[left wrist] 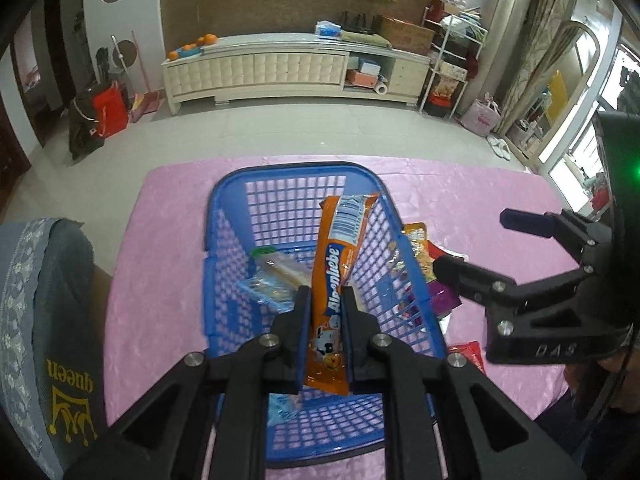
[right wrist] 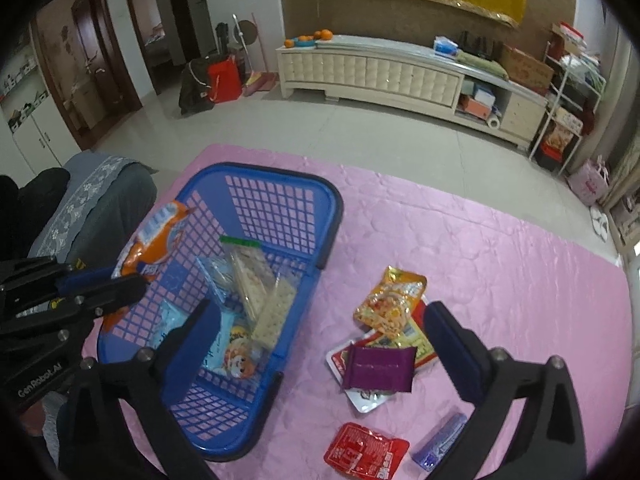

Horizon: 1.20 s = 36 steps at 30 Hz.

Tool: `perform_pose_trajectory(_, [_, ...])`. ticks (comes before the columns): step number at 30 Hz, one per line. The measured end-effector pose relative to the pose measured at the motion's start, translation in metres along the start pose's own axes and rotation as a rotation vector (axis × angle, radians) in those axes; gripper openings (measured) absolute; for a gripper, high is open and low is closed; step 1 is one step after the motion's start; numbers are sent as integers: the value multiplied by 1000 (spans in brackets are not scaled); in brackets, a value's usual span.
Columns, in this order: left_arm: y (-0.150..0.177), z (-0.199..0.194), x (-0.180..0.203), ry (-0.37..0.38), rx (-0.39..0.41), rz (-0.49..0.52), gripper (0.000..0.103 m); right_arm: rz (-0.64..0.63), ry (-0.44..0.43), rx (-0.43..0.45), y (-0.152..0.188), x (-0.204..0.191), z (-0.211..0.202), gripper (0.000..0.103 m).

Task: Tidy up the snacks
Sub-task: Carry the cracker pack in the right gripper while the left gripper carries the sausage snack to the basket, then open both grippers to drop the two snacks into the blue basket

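My left gripper [left wrist: 325, 300] is shut on an orange Alpenliebe candy packet [left wrist: 338, 276] and holds it above the blue mesh basket [left wrist: 224, 248]; the packet also shows in the right wrist view [right wrist: 154, 236]. The basket [right wrist: 328, 204] holds clear-wrapped crackers [right wrist: 260, 280] and a light blue packet [right wrist: 228, 344]. My right gripper [right wrist: 320, 320] is open and empty, above the table to the right of the basket; it also shows in the left wrist view [left wrist: 472, 244]. Loose snacks lie on the pink tablecloth: a yellow packet [right wrist: 390, 300], a purple bar [right wrist: 378, 368], a red packet [right wrist: 364, 454], a blue-violet stick [right wrist: 440, 440].
The pink tablecloth [right wrist: 500, 280] covers the table. A grey cushioned chair [left wrist: 44, 320] stands at the table's left side. Beyond the table are tiled floor and a long cream cabinet [left wrist: 280, 68].
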<state>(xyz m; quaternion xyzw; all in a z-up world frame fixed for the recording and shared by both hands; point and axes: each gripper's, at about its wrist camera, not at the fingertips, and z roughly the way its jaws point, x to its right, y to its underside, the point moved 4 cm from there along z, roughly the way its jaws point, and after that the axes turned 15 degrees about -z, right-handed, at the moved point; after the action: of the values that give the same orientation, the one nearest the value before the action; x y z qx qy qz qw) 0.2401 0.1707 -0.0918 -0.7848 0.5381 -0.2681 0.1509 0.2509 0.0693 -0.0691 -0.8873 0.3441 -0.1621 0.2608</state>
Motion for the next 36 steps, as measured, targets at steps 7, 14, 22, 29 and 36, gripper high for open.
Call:
perform_pose_trajectory(7, [-5, 26, 6, 9, -33, 15, 13, 30, -6, -20, 8, 18, 14, 102])
perform_pose_trajectory(14, [-16, 48, 9, 10, -60, 20, 13, 51, 2, -20, 11, 29, 26, 102])
perform_pose_trajectory(22, [-25, 65, 10, -8, -64, 27, 24, 75, 8, -41, 15, 39, 37, 102])
perform_pose_trajectory(29, [-20, 53, 7, -20, -53, 20, 62, 101, 8, -28, 16, 42, 26, 102])
perform_pose_trajectory(36, [-7, 22, 17, -10, -11, 59, 70, 88, 5, -11, 22, 41, 0, 102])
